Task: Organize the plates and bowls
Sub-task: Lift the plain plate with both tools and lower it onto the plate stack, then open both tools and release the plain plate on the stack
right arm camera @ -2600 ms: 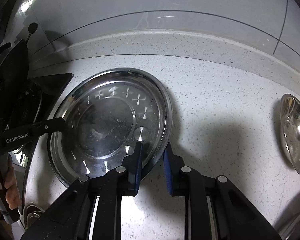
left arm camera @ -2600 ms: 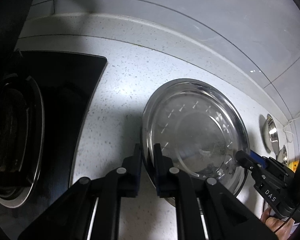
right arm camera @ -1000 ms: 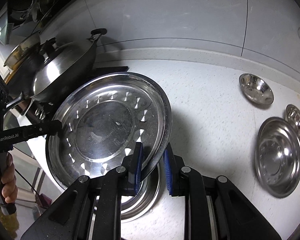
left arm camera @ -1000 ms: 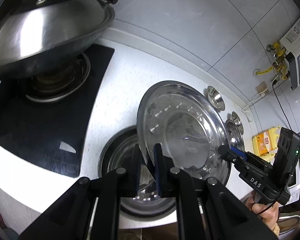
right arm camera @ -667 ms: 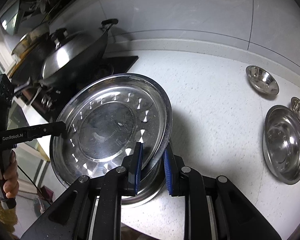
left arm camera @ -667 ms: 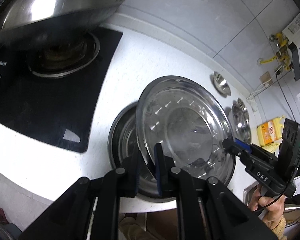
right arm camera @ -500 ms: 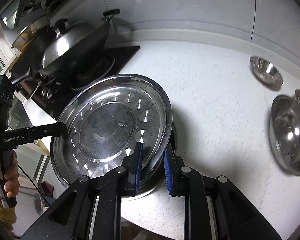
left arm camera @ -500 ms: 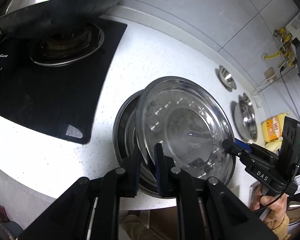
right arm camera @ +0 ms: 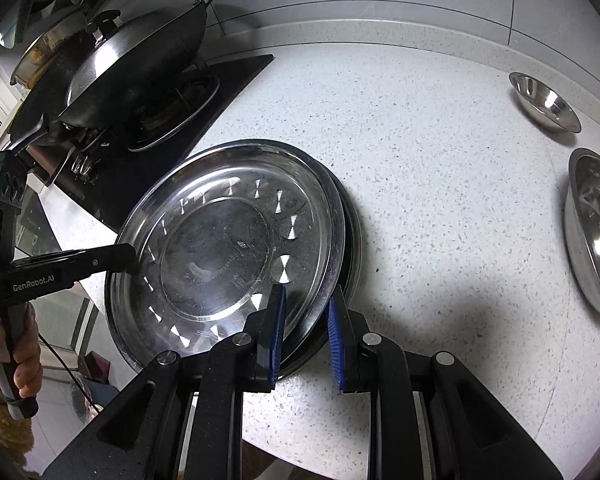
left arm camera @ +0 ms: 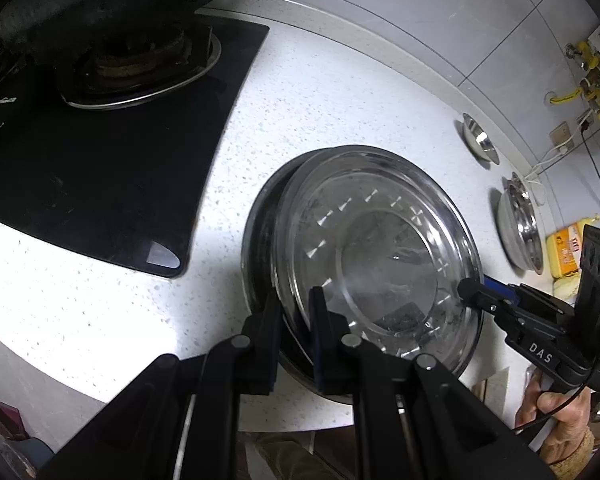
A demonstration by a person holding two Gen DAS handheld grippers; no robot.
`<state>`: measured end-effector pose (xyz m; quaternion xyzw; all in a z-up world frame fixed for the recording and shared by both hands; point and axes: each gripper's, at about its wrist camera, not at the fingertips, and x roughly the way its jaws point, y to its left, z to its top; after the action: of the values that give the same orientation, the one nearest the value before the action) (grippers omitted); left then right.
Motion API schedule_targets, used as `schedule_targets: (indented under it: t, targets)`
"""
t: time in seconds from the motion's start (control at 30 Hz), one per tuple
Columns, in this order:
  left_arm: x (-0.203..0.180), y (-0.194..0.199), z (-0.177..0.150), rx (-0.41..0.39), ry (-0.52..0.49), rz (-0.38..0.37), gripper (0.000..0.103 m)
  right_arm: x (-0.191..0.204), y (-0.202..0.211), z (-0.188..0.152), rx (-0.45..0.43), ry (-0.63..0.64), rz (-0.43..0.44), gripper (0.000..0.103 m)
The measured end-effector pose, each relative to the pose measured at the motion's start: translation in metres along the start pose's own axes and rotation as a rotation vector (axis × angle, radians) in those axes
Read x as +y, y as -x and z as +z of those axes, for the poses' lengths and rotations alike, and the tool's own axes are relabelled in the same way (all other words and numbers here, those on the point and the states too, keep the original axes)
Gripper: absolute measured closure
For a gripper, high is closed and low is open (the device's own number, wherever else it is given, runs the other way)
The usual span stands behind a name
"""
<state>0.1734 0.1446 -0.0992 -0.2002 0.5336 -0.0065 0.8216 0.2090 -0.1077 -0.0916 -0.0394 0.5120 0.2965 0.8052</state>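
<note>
A large steel plate (left arm camera: 380, 256) (right arm camera: 228, 248) hangs low over a second plate (left arm camera: 260, 240) (right arm camera: 350, 240) that lies on the white counter near its front edge. My left gripper (left arm camera: 296, 312) is shut on the near left rim of the upper plate. My right gripper (right arm camera: 304, 312) is shut on its opposite rim. In the left wrist view the right gripper (left arm camera: 466, 289) shows at the plate's right edge. In the right wrist view the left gripper (right arm camera: 130, 258) shows at its left edge. The lower plate is mostly hidden beneath the held one.
A black gas hob (left arm camera: 100, 152) with a lidded wok (right arm camera: 136, 64) lies to the left. A small steel bowl (right arm camera: 544, 102) (left arm camera: 478, 140) and a larger steel dish (right arm camera: 596, 236) (left arm camera: 520, 228) sit on the counter to the right. A yellow packet (left arm camera: 566, 250) lies beyond them. The counter's front edge is close below.
Both grippers have come down with the plate, which now hangs almost centred just above the plate on the counter. The grips are unchanged.
</note>
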Motion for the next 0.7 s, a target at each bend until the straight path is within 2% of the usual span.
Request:
schedule_targets:
  t: [0.23,0.5,0.57,0.63,0.67,0.7]
  targets:
    - [0.003,-0.008,0.000,0.015,0.003,0.031,0.091,0.004,-0.016,-0.001,0.033,0.012,0.012,0.084]
    - [-0.002,-0.002,0.004,-0.033,-0.028,0.092,0.090,-0.002,-0.015,-0.001,0.039,0.019,0.026,0.084]
    - [-0.001,0.002,0.007,-0.051,-0.025,0.110,0.089,-0.005,-0.012,-0.001,0.032,0.018,0.035,0.079]
    - [-0.001,0.007,0.009,-0.072,-0.023,0.131,0.083,-0.006,-0.009,0.000,0.017,0.020,0.043,0.070]
    - [-0.001,0.012,0.010,-0.092,-0.021,0.144,0.072,-0.006,-0.005,0.000,0.004,0.024,0.053,0.066]
    - [-0.001,0.016,0.011,-0.107,-0.018,0.149,0.070,-0.005,-0.003,0.001,-0.004,0.030,0.056,0.065]
